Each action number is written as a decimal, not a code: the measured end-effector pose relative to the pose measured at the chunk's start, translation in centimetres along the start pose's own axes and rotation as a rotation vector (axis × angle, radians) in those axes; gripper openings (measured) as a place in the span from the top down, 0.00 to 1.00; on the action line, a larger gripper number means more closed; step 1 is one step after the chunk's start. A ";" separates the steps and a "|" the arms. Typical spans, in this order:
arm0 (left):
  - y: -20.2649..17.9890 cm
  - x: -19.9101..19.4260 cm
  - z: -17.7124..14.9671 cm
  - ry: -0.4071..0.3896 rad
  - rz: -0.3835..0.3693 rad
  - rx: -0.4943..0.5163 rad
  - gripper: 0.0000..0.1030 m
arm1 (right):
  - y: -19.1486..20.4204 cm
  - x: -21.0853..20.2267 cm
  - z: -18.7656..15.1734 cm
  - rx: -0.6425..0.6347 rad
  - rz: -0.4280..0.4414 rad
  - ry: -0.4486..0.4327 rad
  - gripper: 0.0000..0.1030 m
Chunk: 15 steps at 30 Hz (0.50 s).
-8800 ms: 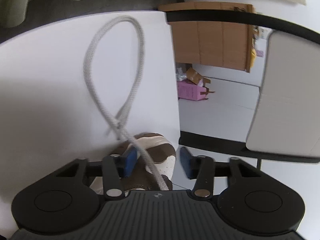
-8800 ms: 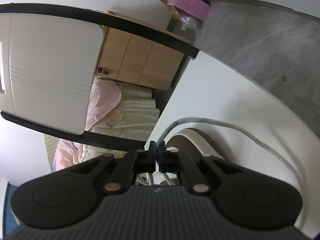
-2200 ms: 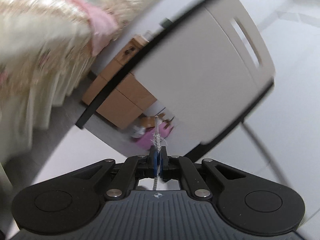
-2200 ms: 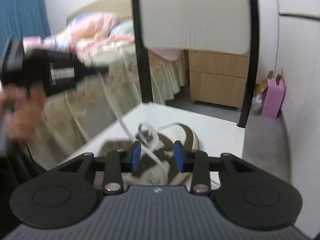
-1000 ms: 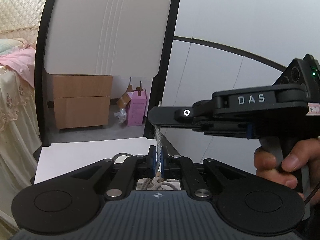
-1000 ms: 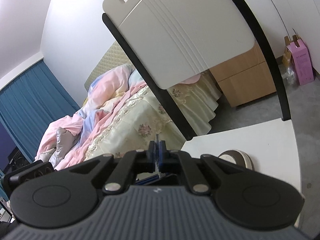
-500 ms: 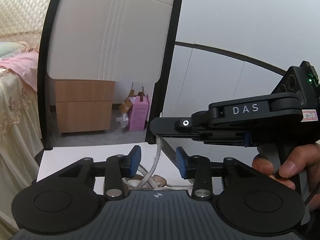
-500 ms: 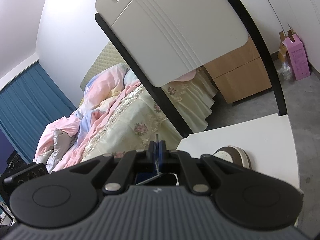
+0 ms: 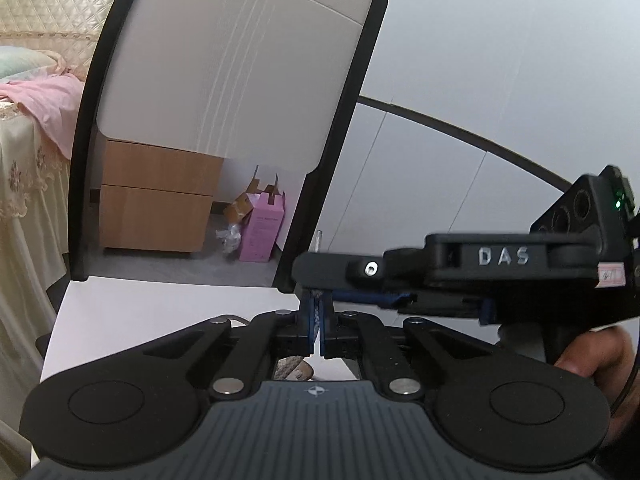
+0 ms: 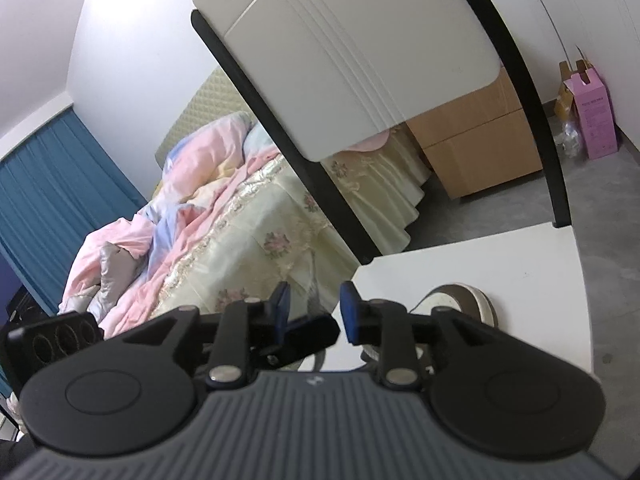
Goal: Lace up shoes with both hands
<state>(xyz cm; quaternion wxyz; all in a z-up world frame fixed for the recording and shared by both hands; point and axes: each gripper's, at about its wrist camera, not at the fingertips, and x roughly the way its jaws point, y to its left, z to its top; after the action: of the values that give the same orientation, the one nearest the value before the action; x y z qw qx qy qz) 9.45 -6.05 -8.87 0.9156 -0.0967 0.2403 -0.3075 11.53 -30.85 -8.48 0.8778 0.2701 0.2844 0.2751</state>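
Observation:
In the left wrist view my left gripper (image 9: 316,318) is shut on the grey lace (image 9: 316,312), whose stiff tip (image 9: 318,240) sticks up above the pads. A brown bit of the shoe (image 9: 294,368) shows just under the fingers. The right tool's black body (image 9: 500,276) reaches in from the right, held by a hand (image 9: 592,348). In the right wrist view my right gripper (image 10: 316,308) has its jaws opening; the lace (image 10: 313,292) stands between the blue pads, untouched. The shoe's cream heel (image 10: 460,300) rests on the white table (image 10: 500,264).
A white chair back (image 9: 240,80) in a black frame stands at the table's far edge. Behind it are a wooden drawer unit (image 9: 156,200) and a pink box (image 9: 262,228) on the grey floor. A bed (image 10: 240,220) with pink bedding lies to the left.
My left gripper opened half a second ago and has shut on the lace again. My right gripper, shut on the lace end before, has let go and spread its pads.

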 end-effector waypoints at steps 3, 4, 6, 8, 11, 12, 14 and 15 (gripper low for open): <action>0.0 0.1 -0.1 0.004 0.006 0.001 0.98 | -0.4 0.0 -0.2 0.026 0.006 -0.014 0.94; 0.0 0.1 -0.1 0.006 0.007 0.002 0.98 | -0.5 0.0 -0.1 0.032 0.012 -0.019 0.96; -0.1 0.1 -0.1 -0.002 0.013 0.011 0.97 | -0.4 0.0 0.0 0.034 0.015 -0.024 0.96; -0.3 0.0 -0.1 -0.007 0.018 0.017 0.97 | 0.0 -0.1 -0.1 0.008 0.004 -0.038 0.96; -0.5 -0.2 0.0 -0.009 0.022 0.019 0.96 | 0.3 -0.7 0.0 0.006 -0.029 -0.086 0.97; -0.5 -0.2 0.0 -0.006 0.022 0.021 0.96 | 0.3 -1.0 0.1 0.014 -0.042 -0.107 0.97; -0.6 -0.2 0.0 0.004 0.035 0.030 0.96 | -0.2 -1.6 0.6 0.034 -0.076 -0.153 0.96; -0.7 -0.2 0.0 0.009 0.047 0.037 0.95 | -0.6 -2.1 0.9 0.043 -0.098 -0.178 0.96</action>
<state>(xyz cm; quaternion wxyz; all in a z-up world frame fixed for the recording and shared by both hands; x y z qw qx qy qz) 8.95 -6.52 -8.59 0.9231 -0.0727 0.2411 -0.2908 10.87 -32.91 -7.45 0.9061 0.2978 0.2239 0.2004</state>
